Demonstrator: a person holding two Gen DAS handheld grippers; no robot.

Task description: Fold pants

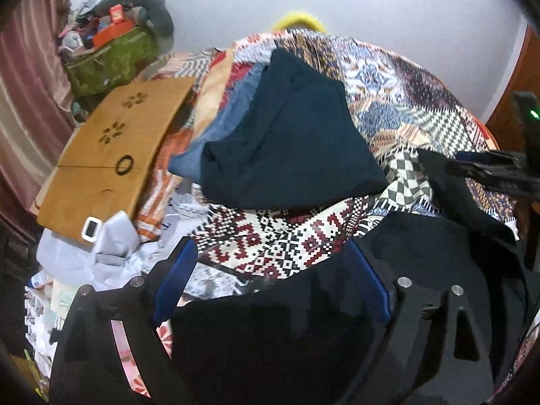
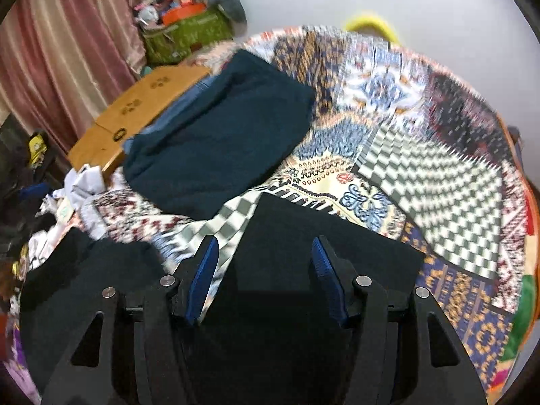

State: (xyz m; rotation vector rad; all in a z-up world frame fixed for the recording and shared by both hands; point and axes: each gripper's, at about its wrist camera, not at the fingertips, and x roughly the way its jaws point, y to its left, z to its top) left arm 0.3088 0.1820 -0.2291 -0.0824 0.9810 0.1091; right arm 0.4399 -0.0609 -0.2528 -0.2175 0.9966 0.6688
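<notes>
Black pants (image 1: 422, 253) lie on the patterned bedspread (image 1: 270, 236) near the front. My left gripper (image 1: 273, 246) is open, its blue-padded jaws set wide over the pants' near edge (image 1: 270, 320). My right gripper (image 2: 265, 246) is open too, hovering over another part of the black pants (image 2: 303, 236); it also shows at the right of the left wrist view (image 1: 486, 168). A folded dark teal garment (image 1: 290, 141) lies on blue jeans (image 1: 233, 118) further back, also seen in the right wrist view (image 2: 219, 141).
A wooden lap table (image 1: 111, 148) lies at the left with a white device (image 1: 91, 227) on its corner. Crumpled white cloth (image 1: 101, 253) sits beside it. A green bag (image 1: 108, 60) full of clutter stands by the pink curtain (image 2: 67, 50). A wall is behind the bed.
</notes>
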